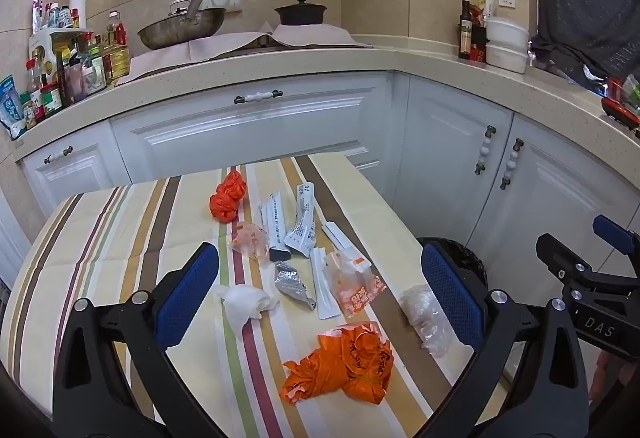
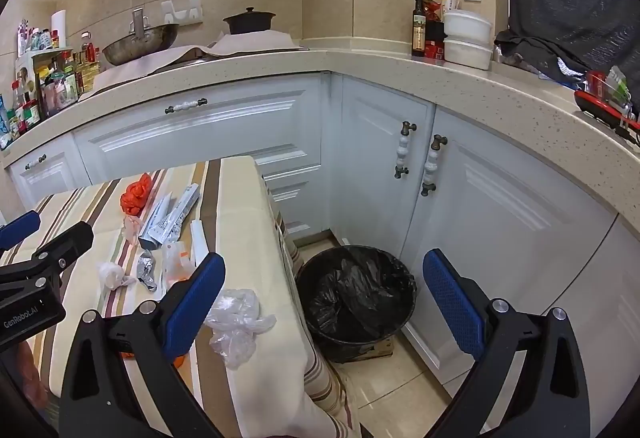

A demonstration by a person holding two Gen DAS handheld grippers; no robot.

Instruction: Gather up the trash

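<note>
Trash lies on a striped tablecloth [image 1: 120,238]: an orange bag [image 1: 344,362] near me, a crumpled tissue [image 1: 244,304], a foil wrapper [image 1: 292,282], a clear plastic bag [image 1: 426,314] at the right edge, printed wrappers [image 1: 352,286], white tubes [image 1: 300,226] and a second orange bag [image 1: 228,197] farther back. My left gripper [image 1: 320,294] is open and empty above the trash. My right gripper [image 2: 324,302] is open and empty, straddling the table's right edge; the clear bag [image 2: 236,318] lies by its left finger. A black-lined bin [image 2: 356,302] stands on the floor right of the table.
White cabinets [image 2: 200,133] and a stone counter [image 1: 280,65] wrap around the back and right. A wok [image 1: 182,27], a black pot [image 1: 300,13], bottles [image 1: 72,69] and white containers [image 2: 468,41] stand on the counter. The bin sits in the corner between the table and the cabinets.
</note>
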